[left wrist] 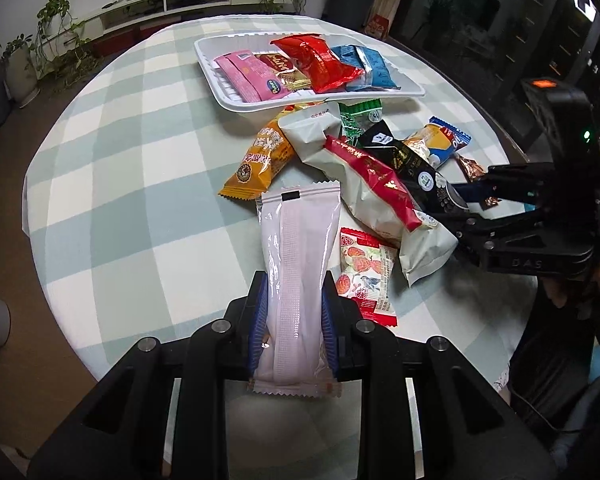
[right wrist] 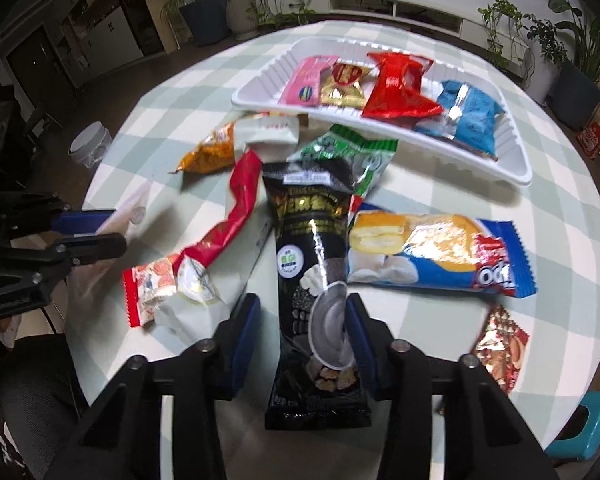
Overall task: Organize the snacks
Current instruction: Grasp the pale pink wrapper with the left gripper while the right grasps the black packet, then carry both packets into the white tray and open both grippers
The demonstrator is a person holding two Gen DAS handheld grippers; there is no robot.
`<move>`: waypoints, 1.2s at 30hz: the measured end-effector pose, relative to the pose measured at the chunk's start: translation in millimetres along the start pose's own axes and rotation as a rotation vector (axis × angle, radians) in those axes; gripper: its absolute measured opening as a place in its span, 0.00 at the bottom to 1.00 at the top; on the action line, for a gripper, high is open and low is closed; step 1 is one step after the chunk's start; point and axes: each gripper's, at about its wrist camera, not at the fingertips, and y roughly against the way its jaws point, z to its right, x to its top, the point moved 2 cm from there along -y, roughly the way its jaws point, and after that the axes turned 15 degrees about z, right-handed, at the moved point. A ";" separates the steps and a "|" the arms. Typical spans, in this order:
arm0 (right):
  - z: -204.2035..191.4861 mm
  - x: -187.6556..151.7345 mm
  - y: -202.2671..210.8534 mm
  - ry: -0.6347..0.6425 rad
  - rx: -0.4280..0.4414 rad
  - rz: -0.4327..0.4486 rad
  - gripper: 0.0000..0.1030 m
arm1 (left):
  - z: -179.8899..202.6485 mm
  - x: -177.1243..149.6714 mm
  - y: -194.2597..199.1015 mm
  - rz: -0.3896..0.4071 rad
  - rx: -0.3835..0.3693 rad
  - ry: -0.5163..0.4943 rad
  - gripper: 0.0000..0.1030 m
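Observation:
My left gripper (left wrist: 294,312) is shut on a pale pink snack packet (left wrist: 298,264) and holds it above the table. It also shows at the left of the right wrist view (right wrist: 96,232). My right gripper (right wrist: 304,320) has its jaws around a black snack packet (right wrist: 312,264) with a gap on the left side; it shows at the right of the left wrist view (left wrist: 466,210). A white tray (left wrist: 236,100) (right wrist: 260,92) at the back holds pink, gold, red and blue packets. Loose packets lie in a pile in front of it.
The pile holds an orange packet (left wrist: 260,160), a white-and-red packet (left wrist: 380,192), a green packet (right wrist: 352,152), a blue-and-yellow cake packet (right wrist: 440,252) and a small red one (left wrist: 364,276). The round table has a checked cloth (left wrist: 140,160). Plants and a cabinet stand behind.

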 end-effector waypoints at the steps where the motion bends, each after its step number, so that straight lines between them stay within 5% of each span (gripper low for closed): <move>1: -0.4 -2.2 -1.7 0.007 -0.002 -0.005 0.38 | -0.5 -0.5 -0.2 0.001 -0.001 0.004 0.22; 11: 6.3 -7.8 6.2 -0.033 0.024 0.029 0.22 | 4.1 -4.4 2.8 0.017 -0.025 0.029 0.22; 28: 38.4 -7.3 76.3 -0.236 0.113 0.183 0.21 | 14.3 7.6 31.4 0.116 -0.090 0.119 0.22; 36: 87.6 4.5 109.8 -0.336 0.068 0.275 0.21 | 8.2 32.2 43.2 0.186 -0.101 0.173 0.22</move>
